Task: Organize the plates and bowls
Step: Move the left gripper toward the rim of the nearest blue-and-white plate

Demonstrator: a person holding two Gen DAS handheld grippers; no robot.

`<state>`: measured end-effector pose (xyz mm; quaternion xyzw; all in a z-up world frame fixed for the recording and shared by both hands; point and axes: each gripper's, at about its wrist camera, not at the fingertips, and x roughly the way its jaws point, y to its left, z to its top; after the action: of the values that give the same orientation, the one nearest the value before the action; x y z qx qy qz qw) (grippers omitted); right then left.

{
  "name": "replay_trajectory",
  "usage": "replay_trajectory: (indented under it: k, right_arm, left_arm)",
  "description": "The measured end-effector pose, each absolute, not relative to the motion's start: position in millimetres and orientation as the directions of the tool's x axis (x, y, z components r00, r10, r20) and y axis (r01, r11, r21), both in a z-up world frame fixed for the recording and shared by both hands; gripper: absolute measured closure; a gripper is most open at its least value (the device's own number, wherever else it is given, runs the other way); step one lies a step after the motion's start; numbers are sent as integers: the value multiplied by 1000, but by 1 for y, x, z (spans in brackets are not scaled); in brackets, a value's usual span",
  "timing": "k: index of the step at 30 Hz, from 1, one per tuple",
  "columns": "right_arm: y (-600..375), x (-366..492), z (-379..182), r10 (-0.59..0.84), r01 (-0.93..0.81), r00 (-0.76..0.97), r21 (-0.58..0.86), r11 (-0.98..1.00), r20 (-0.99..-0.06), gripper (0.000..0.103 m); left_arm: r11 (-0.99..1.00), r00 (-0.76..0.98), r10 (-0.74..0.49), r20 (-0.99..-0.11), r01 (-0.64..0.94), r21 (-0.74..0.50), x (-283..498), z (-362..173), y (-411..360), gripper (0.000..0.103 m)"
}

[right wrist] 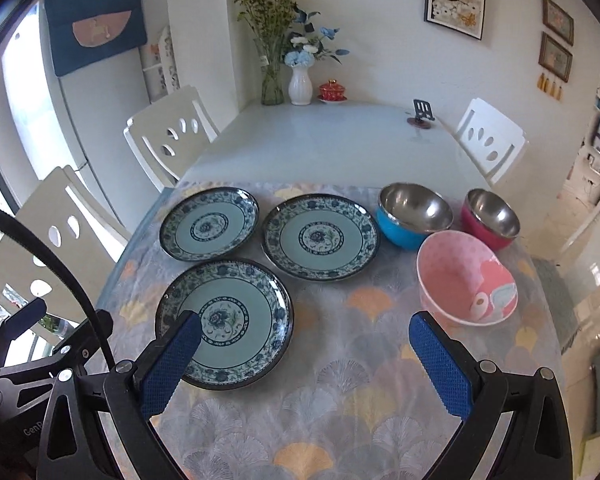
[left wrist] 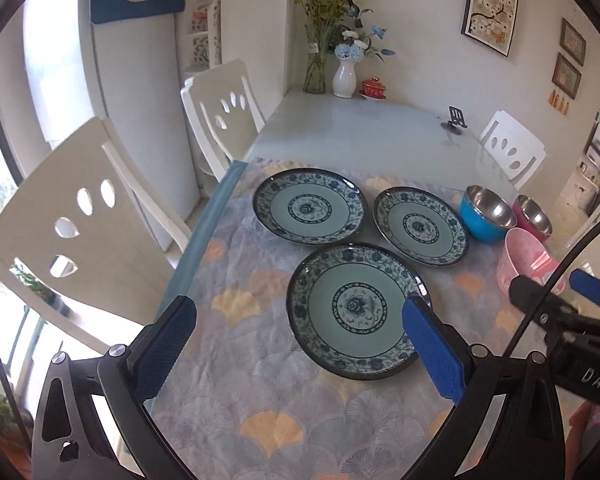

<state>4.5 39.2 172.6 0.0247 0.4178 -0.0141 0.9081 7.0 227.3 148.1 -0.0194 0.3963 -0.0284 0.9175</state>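
Plates and bowls sit spread out on the patterned cloth [right wrist: 340,380] that covers the near end of your tabletop [right wrist: 320,140]. Three blue-green floral plates form a triangle on the left: the near plate [right wrist: 236,312] lies closest to you, the far-left plate [right wrist: 208,228] sits behind it, and the middle plate [right wrist: 320,236] lies to the right of that one. None is stacked; the rims lie just beside each other.

To the right stand three bowls. Your blue bowl [right wrist: 414,214] and magenta bowl [right wrist: 492,218], both steel inside, sit at the far edge of the cloth, close together. Your pink bowl [right wrist: 466,284] stands nearer, just in front of the gap between them, tilted toward you.

Your left tool [left wrist: 300,344] hovers above the near plate with its blue pads wide apart, holding nothing. Your right tool [right wrist: 304,356] hangs over bare cloth between the near plate and the pink bowl, pads likewise spread and empty.

At the far end of the tabletop you have a white vase [right wrist: 300,86] of flowers, a glass vase [right wrist: 272,84], a red lidded cup [right wrist: 332,91] and a small black stand [right wrist: 422,111]. White chairs [right wrist: 168,136] flank both sides.
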Motion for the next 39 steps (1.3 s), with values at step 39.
replay_trajectory:
  k: [39]
  right_arm:
    - [36,15,151,-26,85,586,29,996,-810,0]
  left_arm:
    - [996,652,-92,-753,57,-71,22,140,231,1]
